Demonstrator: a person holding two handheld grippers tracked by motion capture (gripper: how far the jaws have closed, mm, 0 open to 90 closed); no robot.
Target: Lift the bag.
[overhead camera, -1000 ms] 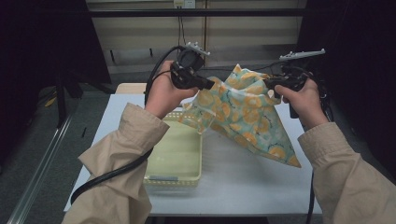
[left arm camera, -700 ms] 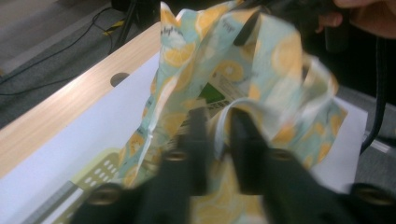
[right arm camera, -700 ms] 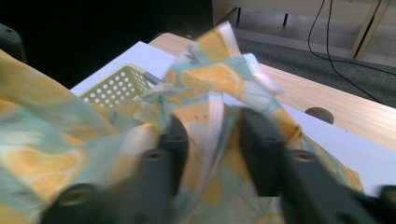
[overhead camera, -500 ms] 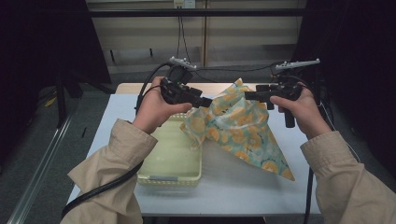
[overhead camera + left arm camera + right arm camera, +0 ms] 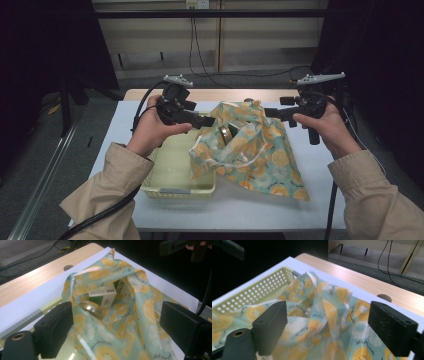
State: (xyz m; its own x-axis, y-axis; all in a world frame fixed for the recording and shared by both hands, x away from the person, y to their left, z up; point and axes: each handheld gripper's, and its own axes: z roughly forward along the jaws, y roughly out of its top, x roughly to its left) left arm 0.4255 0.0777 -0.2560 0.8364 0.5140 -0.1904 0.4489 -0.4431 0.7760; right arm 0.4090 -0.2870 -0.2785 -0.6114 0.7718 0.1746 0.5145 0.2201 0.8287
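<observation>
Both the left gripper (image 5: 210,121) and right gripper (image 5: 267,112), jaws just opened wide and empty, flank the lemon-print cloth bag (image 5: 252,150) slumped half over the yellow basket (image 5: 172,186) on the table.

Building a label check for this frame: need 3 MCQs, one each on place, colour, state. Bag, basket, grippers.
1. Where does the pale yellow perforated plastic basket lie relative to the teal drawstring cloth bag printed with orange slices?
A. On the person's left of it
B. On the person's right of it
C. On top of it

2. What colour is the lid of the jar inside the bag's mouth?
A. Red
B. Gold
C. Blue

3. How do the left gripper and right gripper stand?
A. Both open, off the bag
B. Both clamped on the bag
C. Left open, right clamped

Answers:
1 A: the high view shows the basket left of the bag, partly under its edge.
2 B: the left gripper view shows a gold metal lid beside a green and white carton.
3 A: both jaw pairs have just been opening; cloth touches no pad.
</observation>
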